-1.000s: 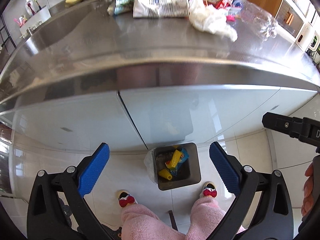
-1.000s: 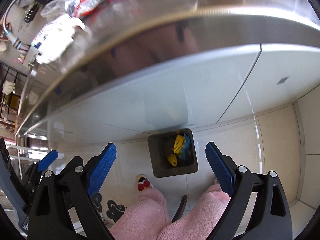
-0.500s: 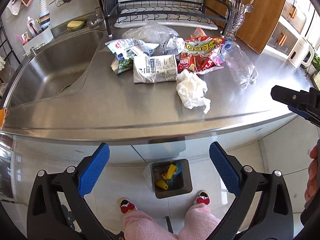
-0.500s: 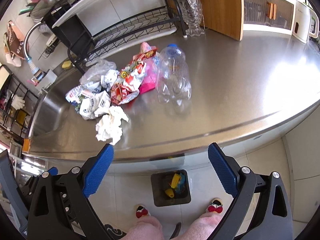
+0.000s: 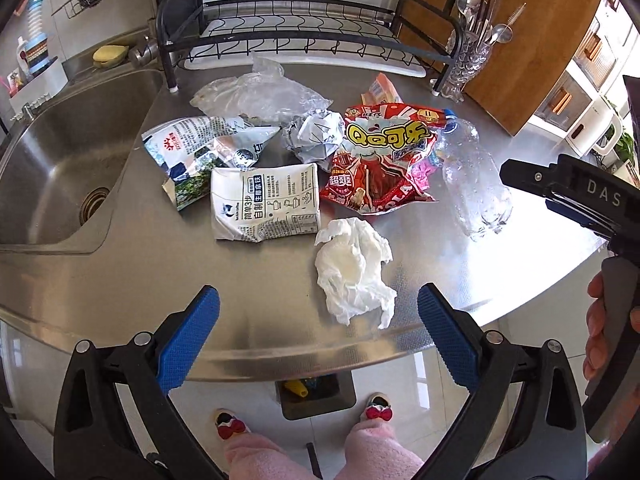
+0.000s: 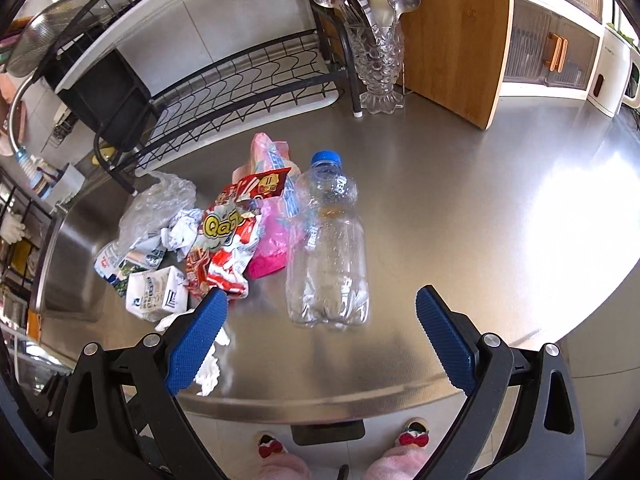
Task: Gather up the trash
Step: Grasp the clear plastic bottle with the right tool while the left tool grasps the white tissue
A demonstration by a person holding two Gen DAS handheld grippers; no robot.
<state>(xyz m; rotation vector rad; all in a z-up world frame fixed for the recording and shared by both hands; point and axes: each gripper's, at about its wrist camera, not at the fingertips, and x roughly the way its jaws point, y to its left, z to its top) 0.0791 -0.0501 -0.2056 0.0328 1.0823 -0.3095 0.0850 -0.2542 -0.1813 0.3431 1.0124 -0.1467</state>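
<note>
Trash lies on a steel counter (image 5: 260, 280): a crumpled white tissue (image 5: 354, 270), a white milk carton (image 5: 266, 202), a red snack bag (image 5: 380, 160), a clear plastic bottle (image 5: 474, 182) with a blue cap and a clear plastic bag (image 5: 256, 96). My left gripper (image 5: 318, 338) is open and empty, over the counter's front edge just short of the tissue. My right gripper (image 6: 322, 334) is open and empty, just in front of the bottle (image 6: 328, 254). A dark bin (image 5: 316, 394) with yellow trash inside stands on the floor below the counter edge.
A sink (image 5: 68, 160) takes the counter's left end. A black dish rack (image 5: 300, 36), a glass cutlery holder (image 6: 378, 60) and a wooden board (image 6: 460, 32) line the back. A person's pink-trousered legs and slippers (image 5: 374, 412) flank the bin. A hand (image 5: 600, 332) holds the right gripper.
Both grippers have risen from pointing at the floor bin to looking over the countertop. The trash now fills the view and the bin has dropped to the bottom edge.
</note>
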